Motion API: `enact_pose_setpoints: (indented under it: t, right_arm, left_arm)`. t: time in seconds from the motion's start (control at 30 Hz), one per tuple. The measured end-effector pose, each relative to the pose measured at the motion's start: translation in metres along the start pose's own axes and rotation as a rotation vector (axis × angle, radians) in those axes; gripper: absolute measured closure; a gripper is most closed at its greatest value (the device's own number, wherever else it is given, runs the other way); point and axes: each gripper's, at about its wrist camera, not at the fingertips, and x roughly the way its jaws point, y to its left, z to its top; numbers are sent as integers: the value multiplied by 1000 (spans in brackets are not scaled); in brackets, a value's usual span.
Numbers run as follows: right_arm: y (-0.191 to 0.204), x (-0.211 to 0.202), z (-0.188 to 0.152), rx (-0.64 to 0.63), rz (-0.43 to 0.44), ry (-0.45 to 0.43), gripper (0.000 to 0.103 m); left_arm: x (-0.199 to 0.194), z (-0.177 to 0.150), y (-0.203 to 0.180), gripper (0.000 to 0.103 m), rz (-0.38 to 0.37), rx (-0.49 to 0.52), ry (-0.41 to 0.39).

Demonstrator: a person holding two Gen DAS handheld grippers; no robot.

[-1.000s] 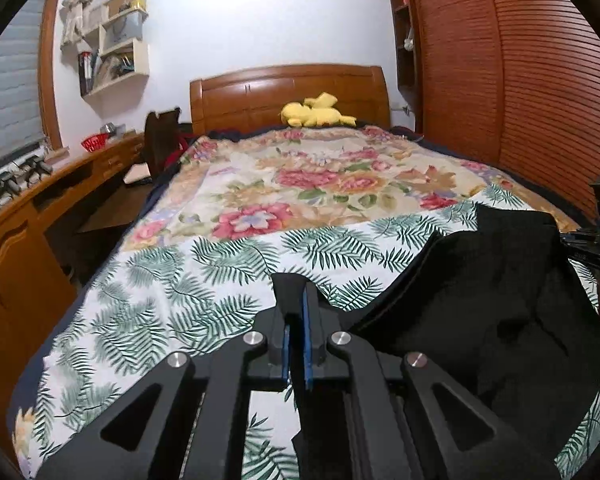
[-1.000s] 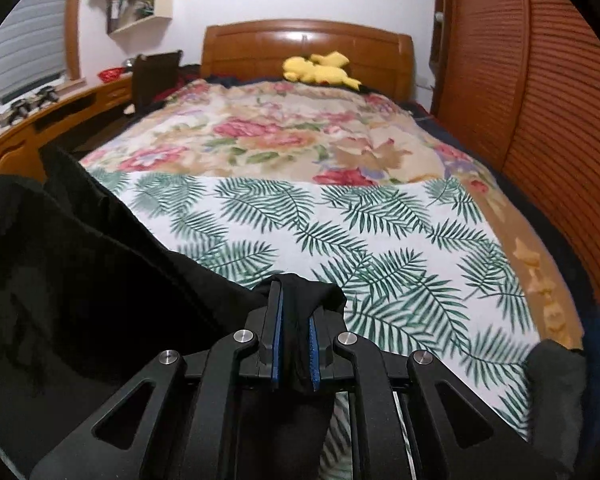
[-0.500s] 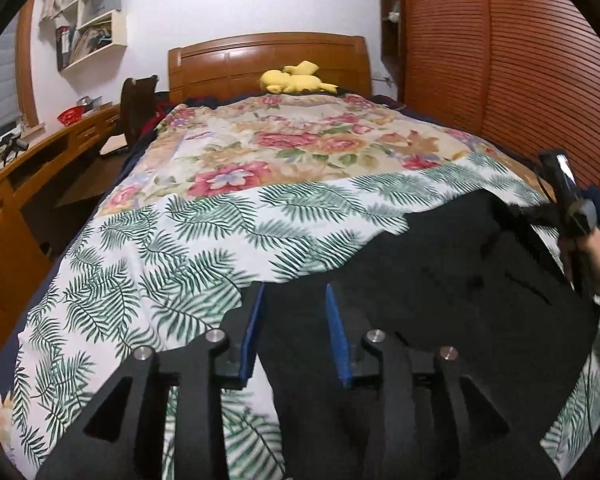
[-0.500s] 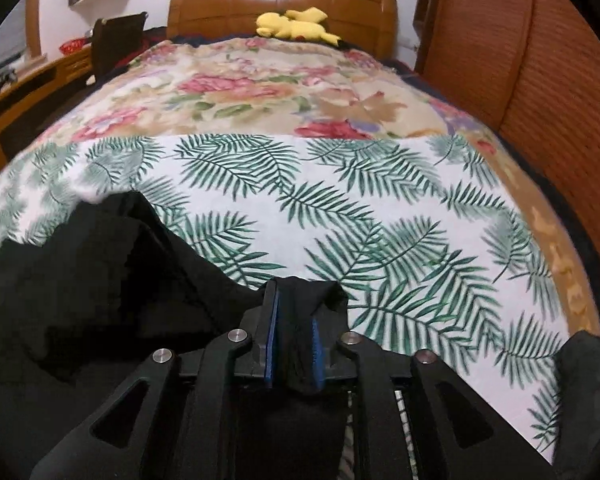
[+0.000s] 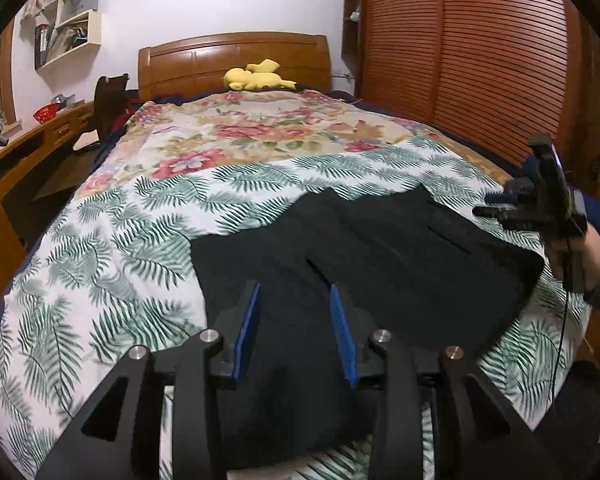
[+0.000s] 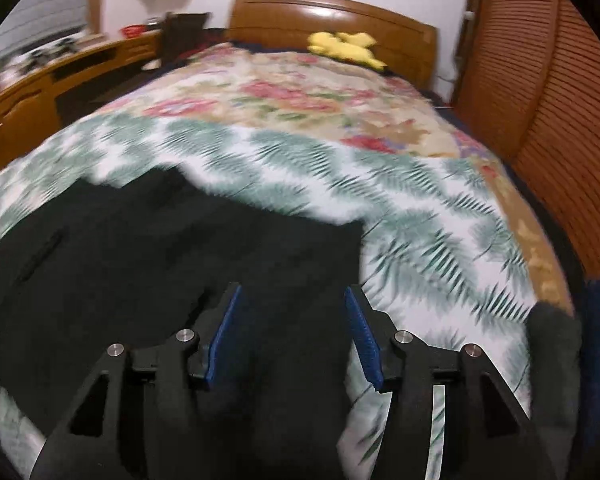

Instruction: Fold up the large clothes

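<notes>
A large black garment (image 5: pixel 380 256) lies spread flat on the palm-leaf sheet of the bed (image 5: pixel 140 216). My left gripper (image 5: pixel 294 292) hovers over the garment's near left part; its jaws are opening and the blue pads (image 5: pixel 248 332) do not press the cloth. In the blurred right wrist view the same black garment (image 6: pixel 140 248) fills the left half. My right gripper (image 6: pixel 292 294) is over its near right corner, jaws opening, cloth lying loose below them. The right gripper's body (image 5: pixel 540 204), held in a hand, shows at the right edge of the left wrist view.
A yellow plush toy (image 5: pixel 256 78) lies by the wooden headboard (image 5: pixel 232 56). A slatted wooden wardrobe (image 5: pixel 480 48) runs along the right side. A wooden desk (image 5: pixel 16 152) and a dark chair (image 5: pixel 108 100) stand left. Another dark cloth (image 6: pixel 556 344) lies at the bed's right edge.
Both grippers were shut on the black garment's edge a second ago; both have let go and their jaws have spread. The garment, held up before, now lies flat on the bed.
</notes>
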Motion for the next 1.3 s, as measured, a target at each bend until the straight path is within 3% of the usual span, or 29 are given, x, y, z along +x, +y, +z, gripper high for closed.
enact_pose_setpoints:
  t: [0.1,0.33,0.6,0.83,1.0,1.3]
  right_arm:
    - [24,-17,-25,4,79,-18,50]
    - [49,-38,-63,10,84,-92,50]
    - [53,-33,-78,-12,84,-74,49]
    - [61,-15,-89,-59,66,-12,49]
    - [47,-28,-91,-1,78,-27,49]
    - [2,-59,-105,71,-7,-66,44]
  left_arm:
    - [-6,-14,-12,69,-13,11,5]
    - [-15,-45,-14,68,33,3,32]
    - [-21,-71,5,68,109,-45,72]
    - [-29,-74,17,67,154,-75,59]
    - [-24,-76,31,67,175,-100,71]
    - [-8,-90,43,66,166,-142,111]
